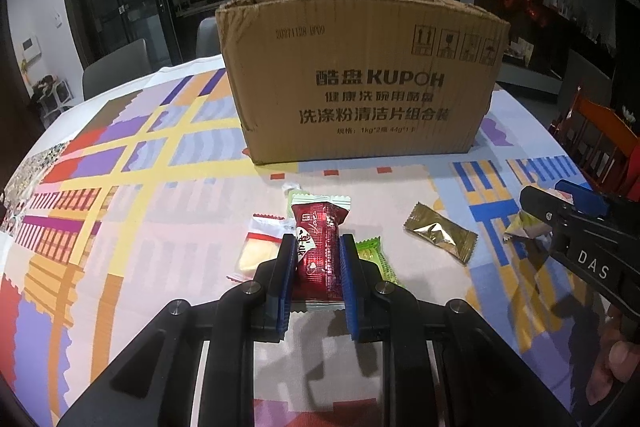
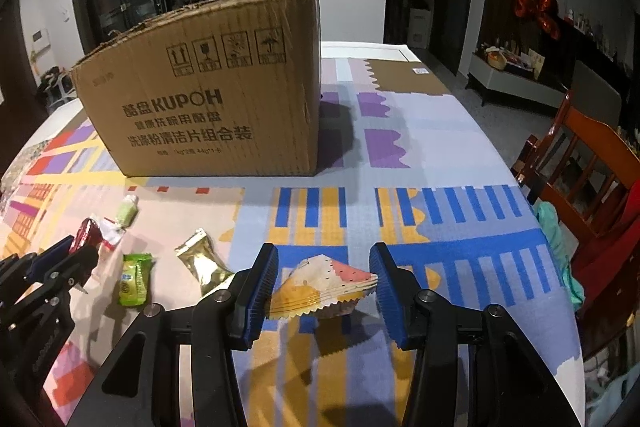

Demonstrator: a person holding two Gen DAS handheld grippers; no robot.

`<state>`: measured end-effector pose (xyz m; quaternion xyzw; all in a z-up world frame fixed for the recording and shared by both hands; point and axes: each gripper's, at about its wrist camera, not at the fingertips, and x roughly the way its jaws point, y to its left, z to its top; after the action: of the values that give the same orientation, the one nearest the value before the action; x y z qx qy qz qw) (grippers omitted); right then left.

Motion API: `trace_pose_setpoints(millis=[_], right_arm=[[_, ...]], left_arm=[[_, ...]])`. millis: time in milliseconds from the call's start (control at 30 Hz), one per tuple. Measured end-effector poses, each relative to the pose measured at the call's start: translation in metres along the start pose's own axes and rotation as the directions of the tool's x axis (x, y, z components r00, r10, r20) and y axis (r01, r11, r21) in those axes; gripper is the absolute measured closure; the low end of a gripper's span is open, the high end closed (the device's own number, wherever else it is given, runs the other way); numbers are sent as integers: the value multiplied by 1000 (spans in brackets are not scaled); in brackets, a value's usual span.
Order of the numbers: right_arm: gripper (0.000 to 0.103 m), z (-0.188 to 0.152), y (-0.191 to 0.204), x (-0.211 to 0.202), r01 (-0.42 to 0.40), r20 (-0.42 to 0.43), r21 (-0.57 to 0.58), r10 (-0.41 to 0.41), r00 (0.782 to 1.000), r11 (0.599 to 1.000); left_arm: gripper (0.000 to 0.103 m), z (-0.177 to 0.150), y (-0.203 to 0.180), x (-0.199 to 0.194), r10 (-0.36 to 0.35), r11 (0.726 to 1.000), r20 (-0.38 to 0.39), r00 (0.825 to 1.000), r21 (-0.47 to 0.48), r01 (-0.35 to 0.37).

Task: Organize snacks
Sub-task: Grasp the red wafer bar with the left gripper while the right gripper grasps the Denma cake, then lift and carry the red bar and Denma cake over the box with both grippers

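Pinching one red snack packet (image 1: pixel 318 251) between its blue pads, the left gripper (image 1: pixel 316 259) is holding it lengthwise above the patterned tablecloth (image 1: pixel 160 227), while the right gripper (image 2: pixel 324 277) is clamping one cream-and-yellow packet (image 2: pixel 324 283) by its two ends, its tongs pressed against that packet with a wider gap than the left pair. One open cardboard box (image 1: pixel 360 79) printed KUPOH is standing upright at the far side of the table, behind both grippers and well apart from them. Loose snacks are lying on the cloth between the box and the grippers: one gold foil packet (image 1: pixel 440 237) between the two grippers, one green packet (image 1: pixel 376 259) just beside the left gripper's right finger, one clear packet with a red strip and a yellow piece inside (image 1: pixel 260 247) on its left, and one pale green packet (image 1: pixel 298 197) partly hidden behind the red one. That is making six packets in all, two held and four resting. One orange wooden chair (image 2: pixel 588 163) is standing at the right edge of the table
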<state>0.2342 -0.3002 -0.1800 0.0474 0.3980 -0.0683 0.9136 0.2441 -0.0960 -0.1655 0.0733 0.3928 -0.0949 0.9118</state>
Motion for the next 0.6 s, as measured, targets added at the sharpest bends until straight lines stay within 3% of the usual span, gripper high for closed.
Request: trace_pose_setpoints(millis=[33,67,600], right_arm=[[55,0,1,-2,-1,4,-2,1,1000,1000],[67,1,1,-3,-3,7,-3,3,1000,1000],[68,13,7,-34,-32,69,-22,33,997,999]], left_arm=[[81,1,0,-1,-1,1000,1,1000,-1,1],[81,1,0,-3,-2,1000,4,1000,-2,2],[81,13,2,-28,-8,1000,47,999,-6,8]])
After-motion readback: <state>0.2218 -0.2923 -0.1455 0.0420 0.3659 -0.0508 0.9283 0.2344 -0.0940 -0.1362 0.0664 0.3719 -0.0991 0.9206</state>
